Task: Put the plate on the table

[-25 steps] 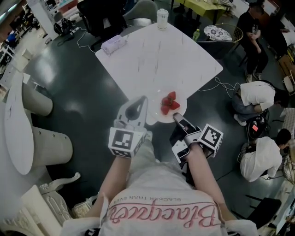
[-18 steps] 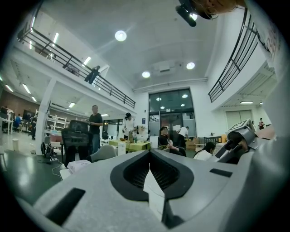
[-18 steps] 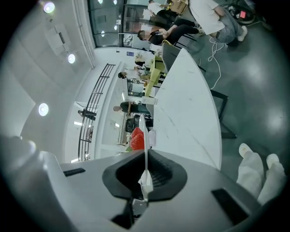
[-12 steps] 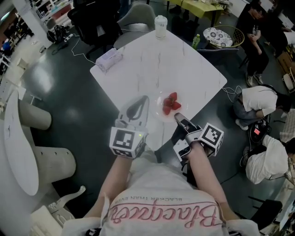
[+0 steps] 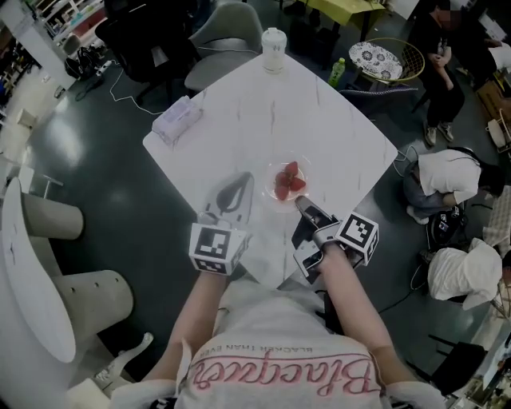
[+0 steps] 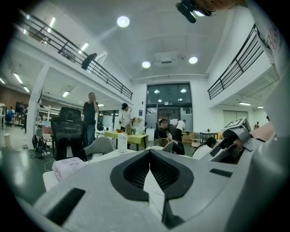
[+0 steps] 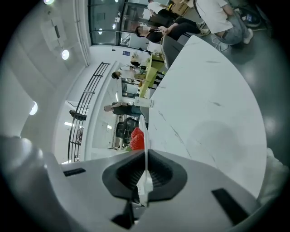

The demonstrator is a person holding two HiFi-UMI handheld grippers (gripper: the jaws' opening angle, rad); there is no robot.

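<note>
A small clear plate (image 5: pixel 286 200) with red strawberries (image 5: pixel 287 180) is over the near part of the white marble table (image 5: pixel 263 104). My right gripper (image 5: pixel 306 208) is shut on the plate's near rim. In the right gripper view the rim (image 7: pixel 145 136) runs edge-on between the pads, with a strawberry (image 7: pixel 137 138) beyond. I cannot tell whether the plate touches the tabletop. My left gripper (image 5: pixel 237 190) is to the left of the plate, shut and empty. Its pads (image 6: pixel 131 174) meet in the left gripper view, where the right gripper (image 6: pixel 234 141) shows at the right.
A tissue pack (image 5: pixel 174 120) lies near the table's left corner and a lidded cup (image 5: pixel 273 38) stands at the far corner. Chairs (image 5: pixel 227 24) stand beyond the table. People (image 5: pixel 447 172) sit on the floor at the right. Round white tables (image 5: pixel 32 272) stand at the left.
The plate, held by the right gripper, has moved from the table's near edge farther in over the tabletop. Both grippers have come forward with it.
</note>
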